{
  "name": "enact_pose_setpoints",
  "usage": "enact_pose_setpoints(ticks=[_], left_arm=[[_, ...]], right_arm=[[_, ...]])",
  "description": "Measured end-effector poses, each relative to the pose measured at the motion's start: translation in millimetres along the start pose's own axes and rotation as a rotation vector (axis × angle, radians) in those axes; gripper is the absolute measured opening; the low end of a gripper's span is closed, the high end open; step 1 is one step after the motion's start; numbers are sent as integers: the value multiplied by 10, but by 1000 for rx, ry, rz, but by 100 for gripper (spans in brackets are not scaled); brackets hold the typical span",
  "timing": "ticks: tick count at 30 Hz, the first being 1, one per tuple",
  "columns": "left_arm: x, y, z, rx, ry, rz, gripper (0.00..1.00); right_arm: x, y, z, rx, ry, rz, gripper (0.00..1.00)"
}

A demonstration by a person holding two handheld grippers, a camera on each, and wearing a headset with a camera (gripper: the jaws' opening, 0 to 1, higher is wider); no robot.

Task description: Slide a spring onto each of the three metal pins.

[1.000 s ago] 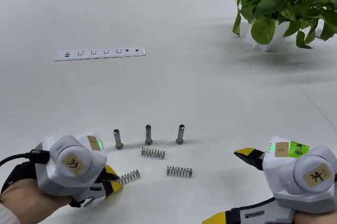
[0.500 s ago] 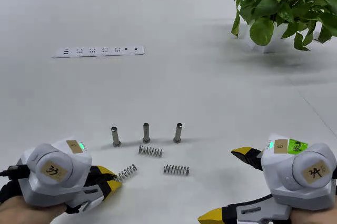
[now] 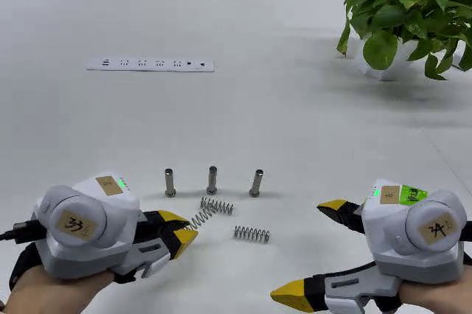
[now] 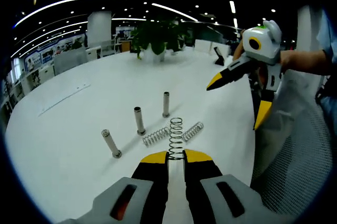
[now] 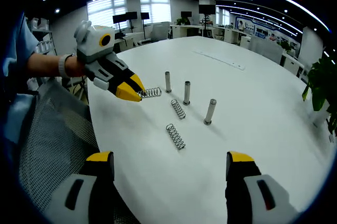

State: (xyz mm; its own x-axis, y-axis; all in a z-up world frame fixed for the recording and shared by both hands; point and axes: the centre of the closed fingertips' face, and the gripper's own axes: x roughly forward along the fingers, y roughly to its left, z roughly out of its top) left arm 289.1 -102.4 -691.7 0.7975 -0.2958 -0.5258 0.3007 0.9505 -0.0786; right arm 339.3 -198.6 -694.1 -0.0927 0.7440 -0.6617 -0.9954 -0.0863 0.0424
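Spring (image 4: pixel 176 137) is clamped by one end between the closed jaws of the left gripper (image 3: pixel 181 229), its long axis running straight out from the tips toward the row of pins (image 3: pixel 212 180). The pins stand upright just beyond its free end, so the spring lies across their axes and would need tipping upright over one. The right gripper (image 3: pixel 299 251) hangs open, farther off to the right.

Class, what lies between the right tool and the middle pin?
A near spring and a far spring, both loose on the table, in the right gripper view.
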Motion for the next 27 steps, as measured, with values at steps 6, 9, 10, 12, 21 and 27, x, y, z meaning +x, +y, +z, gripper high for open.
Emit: enact_pose_setpoints(ticks=[6,9,10,12,21,27], left_arm=[[8,-147,122,53,-52,-45,10],[-5,-225,183,92,-74,-82,10],[-12,-244,196,95,-78,-91,10],[-25,-279,232,115,-85,-109,10],[-49,-343,260,161,-94,-177,10],[-74,-400,266,187,-101,-226,10]], right_arm=[[5,-61,130,-62,0,15,83],[4,-69,211,-94,-4,32,80],[4,-68,239,-100,-7,36,79],[2,-45,315,-105,-13,56,75],[-11,169,608,-151,-78,176,48],[6,323,618,-254,-71,251,27]])
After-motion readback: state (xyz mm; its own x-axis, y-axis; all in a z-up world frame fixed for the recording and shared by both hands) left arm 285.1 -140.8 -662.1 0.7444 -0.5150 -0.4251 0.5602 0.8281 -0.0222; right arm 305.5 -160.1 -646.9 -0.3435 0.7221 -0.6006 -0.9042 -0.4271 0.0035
